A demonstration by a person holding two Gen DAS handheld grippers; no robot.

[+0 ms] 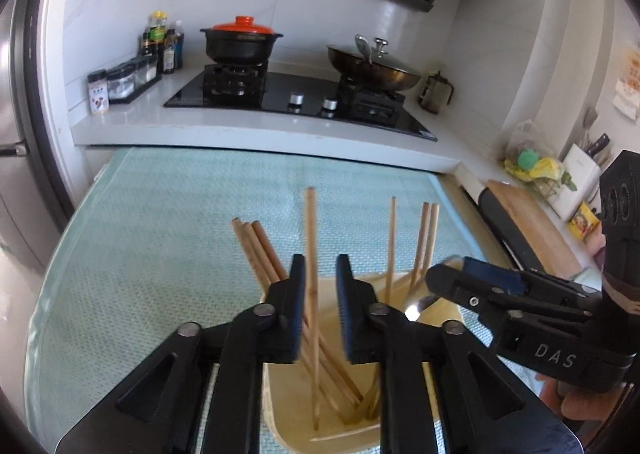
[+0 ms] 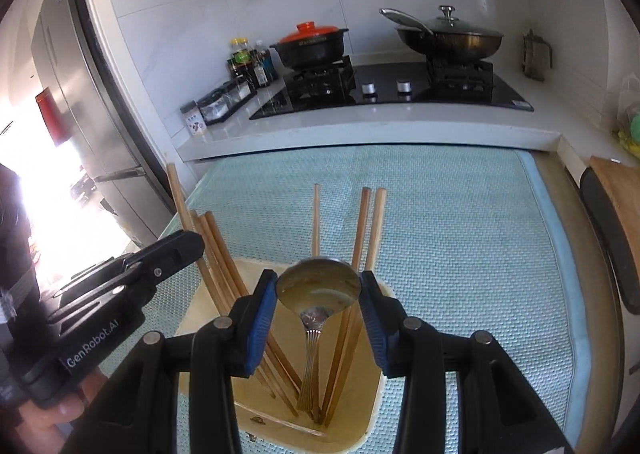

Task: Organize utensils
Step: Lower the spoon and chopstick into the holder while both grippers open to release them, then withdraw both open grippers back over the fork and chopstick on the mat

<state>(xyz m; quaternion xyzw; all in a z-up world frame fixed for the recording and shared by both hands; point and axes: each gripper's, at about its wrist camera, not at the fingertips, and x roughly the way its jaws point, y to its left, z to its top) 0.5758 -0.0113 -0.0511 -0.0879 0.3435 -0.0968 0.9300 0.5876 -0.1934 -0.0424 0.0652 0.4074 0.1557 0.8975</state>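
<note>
We're over a cream utensil holder (image 2: 372, 410) standing on a light green woven mat (image 1: 160, 214), w/ both grippers angled down into it.

Left gripper (image 1: 320, 306): jaws part open, one pale chopstick (image 1: 310, 238) standing between the blue pads. It sits just beside the left pad, clear of the right one, so no squeeze on it that we can see. Its lower end rests inside the holder.

Right gripper (image 2: 319, 318): jaws set narrow on the bowl of a metal spoon (image 2: 319, 284), both pads touching the bowl's edges. Spoon handle hangs down into the holder, bowl up.

More chopsticks in the holder: a darker bunch (image 1: 256, 250) leaning left, a few others (image 1: 424, 238) leaning right and far.

Beyond the mat, far side: white counter w/ a black gas hob (image 1: 296, 98). On it a black pot w/ orange lid (image 1: 242, 40) at left, a lidded wok (image 1: 374, 62) at right. Sauce bottles (image 1: 162, 42) and spice jars far left. Wooden cutting board (image 1: 532, 222) at right.
</note>
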